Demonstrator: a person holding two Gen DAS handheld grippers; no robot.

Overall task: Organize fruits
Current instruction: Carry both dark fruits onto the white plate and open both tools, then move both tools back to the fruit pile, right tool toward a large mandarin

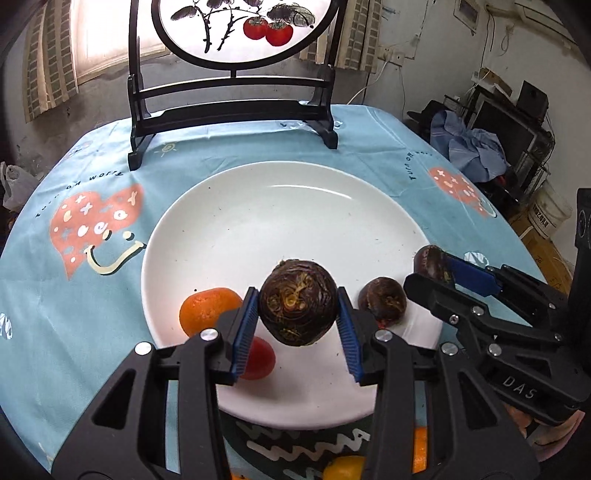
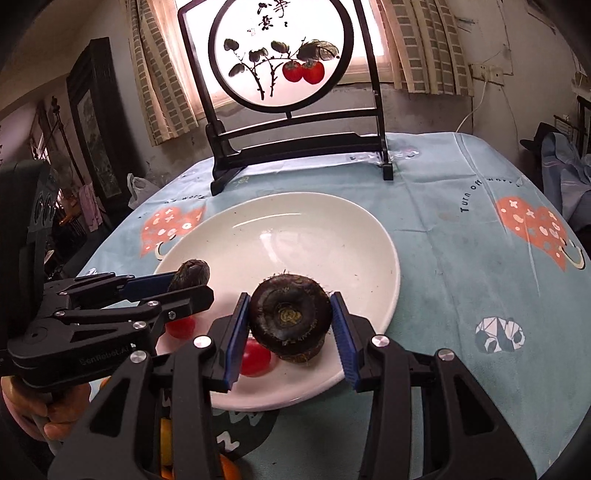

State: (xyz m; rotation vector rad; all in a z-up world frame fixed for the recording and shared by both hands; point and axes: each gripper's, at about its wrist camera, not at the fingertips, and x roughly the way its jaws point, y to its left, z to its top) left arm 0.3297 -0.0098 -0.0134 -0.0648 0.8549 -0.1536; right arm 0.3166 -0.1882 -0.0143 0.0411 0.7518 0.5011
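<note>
The left hand-held gripper reaches forward over the near part of the white plate, its blue pads closed against a dark water chestnut with its swirled end facing the camera. The right hand-held gripper grips another dark chestnut above the plate's near rim. "DAS" is printed on the right gripper's body, and the cloth on the bench reads "Turn off worry".

Backlit curtained window, grey wall
</note>
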